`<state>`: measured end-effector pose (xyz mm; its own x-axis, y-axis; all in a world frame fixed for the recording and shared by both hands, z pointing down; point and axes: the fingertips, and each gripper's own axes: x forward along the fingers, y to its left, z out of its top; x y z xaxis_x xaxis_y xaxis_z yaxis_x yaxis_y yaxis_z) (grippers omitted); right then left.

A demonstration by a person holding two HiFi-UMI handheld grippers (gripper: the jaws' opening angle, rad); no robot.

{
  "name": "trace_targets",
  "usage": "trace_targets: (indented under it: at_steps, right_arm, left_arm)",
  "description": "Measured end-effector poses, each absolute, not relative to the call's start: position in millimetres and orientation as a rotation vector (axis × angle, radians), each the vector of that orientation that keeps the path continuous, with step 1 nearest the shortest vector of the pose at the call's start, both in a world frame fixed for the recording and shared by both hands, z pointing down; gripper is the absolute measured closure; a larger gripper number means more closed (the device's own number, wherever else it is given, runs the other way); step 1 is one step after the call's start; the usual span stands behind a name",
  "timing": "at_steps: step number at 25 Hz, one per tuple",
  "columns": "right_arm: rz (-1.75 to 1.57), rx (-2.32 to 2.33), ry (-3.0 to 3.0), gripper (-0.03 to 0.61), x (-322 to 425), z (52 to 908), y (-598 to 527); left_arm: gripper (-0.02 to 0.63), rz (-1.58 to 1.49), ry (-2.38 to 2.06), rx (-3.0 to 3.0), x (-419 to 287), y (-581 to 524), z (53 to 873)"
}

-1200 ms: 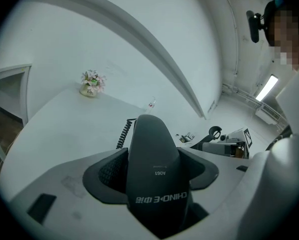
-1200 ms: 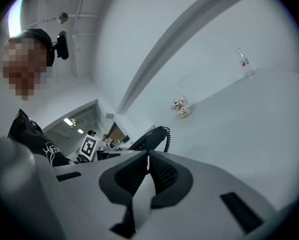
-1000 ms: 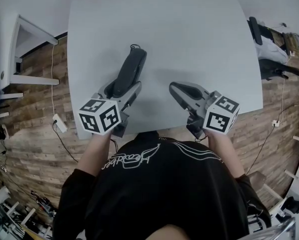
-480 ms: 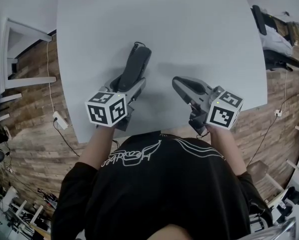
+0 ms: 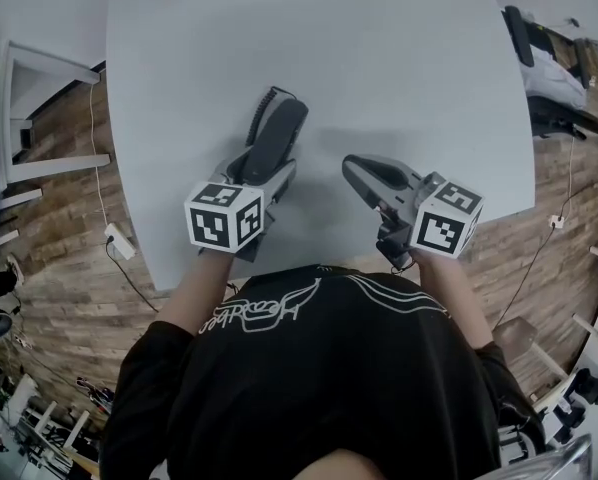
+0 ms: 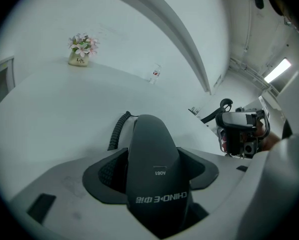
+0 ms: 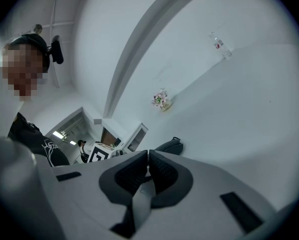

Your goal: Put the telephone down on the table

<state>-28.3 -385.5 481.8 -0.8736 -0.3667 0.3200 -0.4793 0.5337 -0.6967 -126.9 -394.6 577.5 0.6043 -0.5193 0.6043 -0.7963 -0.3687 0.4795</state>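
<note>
A dark grey telephone handset point(image 5: 276, 139) with a coiled cord point(image 5: 258, 116) is held over the pale grey table point(image 5: 379, 68). My left gripper point(image 5: 269, 163) is shut on the handset point(image 6: 154, 174), whose rounded end juts out past the jaws, with the cord point(image 6: 117, 130) hanging at its left. My right gripper point(image 5: 364, 172) is to the handset's right, over the table's near part, shut with nothing between its pads point(image 7: 148, 170). The handset's far end point(image 7: 168, 146) shows at the left in the right gripper view.
A small pot of flowers point(image 6: 81, 50) and a small clear bottle point(image 6: 155, 74) stand at the table's far side. A white shelf unit point(image 5: 34, 118) stands on the wood floor at the left, a black office chair point(image 5: 544, 88) at the right.
My left gripper with the handset has shifted right and a little forward over the table. My right gripper has barely moved.
</note>
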Motion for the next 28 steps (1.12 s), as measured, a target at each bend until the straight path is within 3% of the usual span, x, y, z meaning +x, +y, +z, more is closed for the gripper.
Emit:
trace_targets:
  at_steps: [14,28]
  right_arm:
    - [1.285,0.780,-2.635,0.538,-12.3,482.2,-388.5]
    - [1.301,0.824,-2.658,0.538,-3.5,470.7,-372.3]
  left_arm:
    - [0.316,0.873,-1.177,2.133,-107.6,-383.6,602.1]
    - [0.285,0.622,-1.124,2.208,-110.8,-385.0,575.4]
